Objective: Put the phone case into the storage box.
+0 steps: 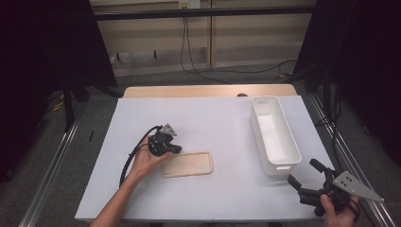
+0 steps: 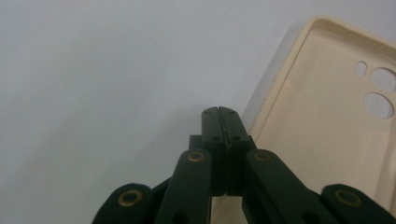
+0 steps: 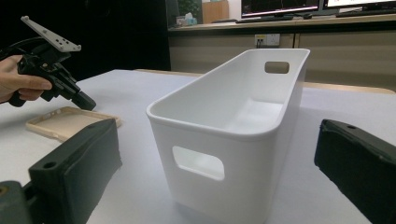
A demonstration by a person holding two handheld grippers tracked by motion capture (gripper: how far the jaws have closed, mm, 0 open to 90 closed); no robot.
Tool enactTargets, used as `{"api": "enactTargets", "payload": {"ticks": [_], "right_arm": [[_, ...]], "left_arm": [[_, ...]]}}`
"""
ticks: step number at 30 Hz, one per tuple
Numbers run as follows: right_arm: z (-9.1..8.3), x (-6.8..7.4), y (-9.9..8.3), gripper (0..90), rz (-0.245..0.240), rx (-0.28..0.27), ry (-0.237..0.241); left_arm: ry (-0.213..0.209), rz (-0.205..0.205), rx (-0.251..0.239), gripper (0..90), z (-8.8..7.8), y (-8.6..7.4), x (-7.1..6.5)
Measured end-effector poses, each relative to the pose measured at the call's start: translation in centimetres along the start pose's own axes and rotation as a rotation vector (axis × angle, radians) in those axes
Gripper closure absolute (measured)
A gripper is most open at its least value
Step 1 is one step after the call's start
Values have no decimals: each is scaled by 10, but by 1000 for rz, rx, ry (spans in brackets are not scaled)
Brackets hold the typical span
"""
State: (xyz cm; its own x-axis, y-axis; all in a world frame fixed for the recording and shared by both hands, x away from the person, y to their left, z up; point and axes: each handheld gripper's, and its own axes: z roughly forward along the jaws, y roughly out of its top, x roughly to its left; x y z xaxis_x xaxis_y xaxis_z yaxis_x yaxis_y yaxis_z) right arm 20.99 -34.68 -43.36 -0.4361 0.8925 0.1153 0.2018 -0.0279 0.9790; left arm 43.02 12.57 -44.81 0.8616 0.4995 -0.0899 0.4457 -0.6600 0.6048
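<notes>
High view: cream phone case [image 1: 187,164] lying flat, hollow side up, on the white surface [image 1: 213,118], well to the left of the white bin [image 1: 257,127] and level with its near end. Left gripper [image 1: 178,149] pressed fully shut, nothing seen between the jaws, tips down at the case's corner farthest from the bin; touching the rim or merely beside it, hard to tell. Right gripper [image 1: 302,171] spread wide and holding nothing, parked just off the bin's near end on the side away from the case.

Probably a pick-up of the case in hand, with the bin as the likely goal. To do it well:

- Open the left gripper before anything else; shut tips can only nudge the case along the surface, not lift it.
- Go for the raised rim, one jaw inside the hollow and one outside, rather than trying to span the whole width.
- Choose the long wall on the side away from the bin, clear of the camera holes, where the wall looks plain and even.
- Keep the tips low and nearly square to the rim; soft walls like these will likely fold and slip under a slanted pinch.
- Close gently, then lift straight up before carrying toward the bin.
- Leave the right gripper where it rests, ready to steady the bin if needed.
</notes>
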Motion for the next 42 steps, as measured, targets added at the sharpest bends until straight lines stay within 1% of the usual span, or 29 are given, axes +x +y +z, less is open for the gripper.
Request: {"api": "enactTargets", "payload": {"ticks": [2, 3, 7, 11, 15, 21, 22, 24, 28, 31, 34, 35, 37, 38, 39, 40, 42], "right_arm": [[0, 0, 0, 1, 0, -1, 0], [0, 0, 0, 2, 0, 0, 0], [0, 1, 0, 2, 1, 3, 3], [0, 0, 0, 2, -1, 0, 1], [0, 0, 0, 1, 3, 3, 0], [0, 1, 0, 2, -2, 5, 4], [0, 1, 0, 1, -2, 3, 3], [1, 0, 0, 1, -1, 5, 2], [1, 0, 0, 1, 0, 7, 1], [1, 1, 0, 1, -1, 6, 1], [0, 1, 0, 1, -2, 5, 0], [0, 1, 0, 1, -1, 5, -1], [0, 1, 0, 2, -3, 6, 1], [0, 1, 0, 1, -3, 5, 2], [0, 1, 0, 1, -3, 5, 2], [0, 0, 0, 1, -1, 4, 1], [0, 0, 0, 2, -1, 3, 0]], "left_arm": [[1, 4, 6, 900, -1, -1, -1], [0, -3, 5, 900, -1, -1, -2], [2, -4, 17, 900, -4, -3, -4], [1, -19, 7, 900, -5, -6, -5], [-10, -17, -4, 900, -9, -12, -6], [-3, -17, -7, 900, -10, -14, -9], [-4, -9, -3, 900, -11, -14, -9], [-3, -14, -16, 900, -12, -17, -11], [-10, -14, -15, 900, -13, -18, -10], [-13, -28, -29, 900, -13, -19, -10], [-5, -25, -41, 897, -14, -20, -9], [8, -32, -61, 890, -15, -21, -9], [10, -36, -69, 878, -17, -21, -8], [22, -48, -91, 864, -20, -21, -6], [22, -48, -91, 858, -20, -21, -6], [18, -62, -110, 846, -23, -21, -5], [17, -65, -114, 820, -24, -22, -6]]}}
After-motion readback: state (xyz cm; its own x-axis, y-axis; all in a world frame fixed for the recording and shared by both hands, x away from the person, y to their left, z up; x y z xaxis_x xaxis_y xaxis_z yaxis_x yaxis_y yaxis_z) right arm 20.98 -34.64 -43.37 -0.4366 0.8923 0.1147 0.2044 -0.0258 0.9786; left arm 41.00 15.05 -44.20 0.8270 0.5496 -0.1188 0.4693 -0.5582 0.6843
